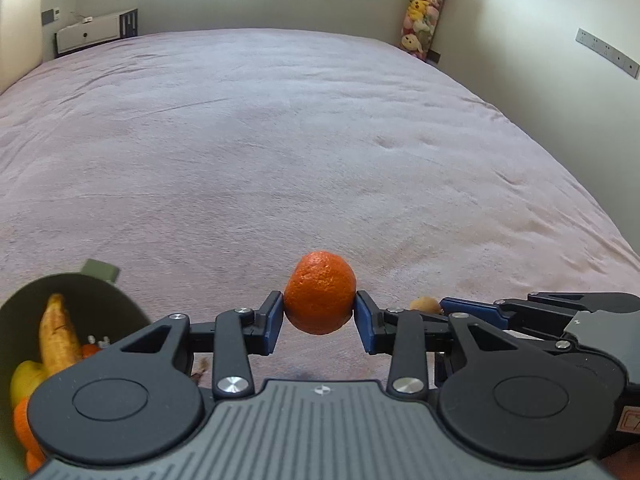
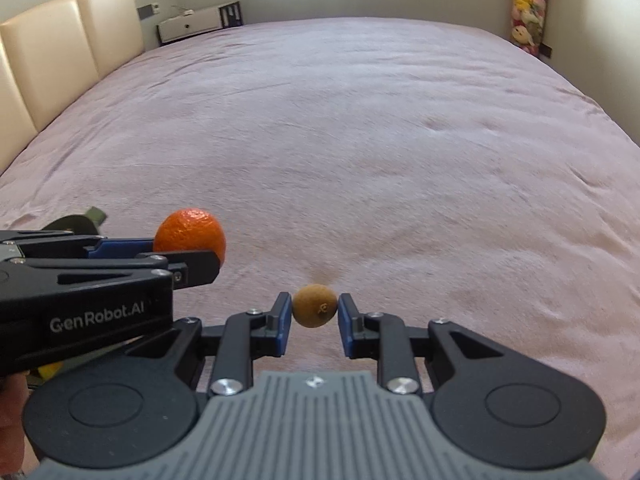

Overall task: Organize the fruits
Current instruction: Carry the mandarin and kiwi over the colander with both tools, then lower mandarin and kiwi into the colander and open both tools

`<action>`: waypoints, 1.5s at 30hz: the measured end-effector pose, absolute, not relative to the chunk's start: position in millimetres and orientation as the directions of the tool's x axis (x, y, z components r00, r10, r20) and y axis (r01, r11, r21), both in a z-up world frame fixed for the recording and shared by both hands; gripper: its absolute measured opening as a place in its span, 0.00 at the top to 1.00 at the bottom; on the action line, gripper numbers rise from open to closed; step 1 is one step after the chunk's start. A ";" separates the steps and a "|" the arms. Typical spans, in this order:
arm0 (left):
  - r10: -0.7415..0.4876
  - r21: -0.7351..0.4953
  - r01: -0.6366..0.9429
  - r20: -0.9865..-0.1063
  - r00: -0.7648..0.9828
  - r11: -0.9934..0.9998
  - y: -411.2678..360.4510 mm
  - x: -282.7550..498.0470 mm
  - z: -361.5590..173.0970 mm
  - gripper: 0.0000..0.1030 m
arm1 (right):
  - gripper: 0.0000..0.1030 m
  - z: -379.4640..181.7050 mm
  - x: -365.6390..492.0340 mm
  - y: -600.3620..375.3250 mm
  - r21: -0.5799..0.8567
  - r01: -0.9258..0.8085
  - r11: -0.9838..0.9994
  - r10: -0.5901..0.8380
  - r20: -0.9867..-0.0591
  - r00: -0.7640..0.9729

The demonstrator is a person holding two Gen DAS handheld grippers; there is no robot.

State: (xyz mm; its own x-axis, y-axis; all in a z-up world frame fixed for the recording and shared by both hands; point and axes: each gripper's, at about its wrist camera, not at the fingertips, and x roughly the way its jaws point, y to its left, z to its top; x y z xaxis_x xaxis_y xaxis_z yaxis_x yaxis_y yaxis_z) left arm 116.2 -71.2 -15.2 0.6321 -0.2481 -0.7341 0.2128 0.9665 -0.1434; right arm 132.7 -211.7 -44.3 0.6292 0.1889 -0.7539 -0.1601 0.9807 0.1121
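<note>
My left gripper (image 1: pixel 319 316) is shut on an orange mandarin (image 1: pixel 320 292) and holds it above the pink bedspread; it also shows in the right wrist view (image 2: pixel 188 236). My right gripper (image 2: pixel 314 312) is shut on a small round brown fruit (image 2: pixel 315 305), which peeks out in the left wrist view (image 1: pixel 425 304). A dark green pot (image 1: pixel 86 296) at lower left holds a banana (image 1: pixel 58 338), a yellow fruit (image 1: pixel 24 376) and orange pieces (image 1: pixel 24 428). The right gripper lies just right of the left one.
The pink bedspread (image 1: pixel 320 140) stretches far ahead. A cream padded headboard (image 2: pixel 48 64) is on the left, a white bedside cabinet (image 2: pixel 192 26) at the back, and a stack of plush toys (image 1: pixel 420 20) in the far right corner.
</note>
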 end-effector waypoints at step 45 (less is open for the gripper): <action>-0.196 -0.377 -0.165 -0.750 0.632 0.912 113.3 82.0 1.5 0.58 | 0.79 -19.4 127.2 -61.8 0.214 -0.520 0.827 0.507 -0.682 0.527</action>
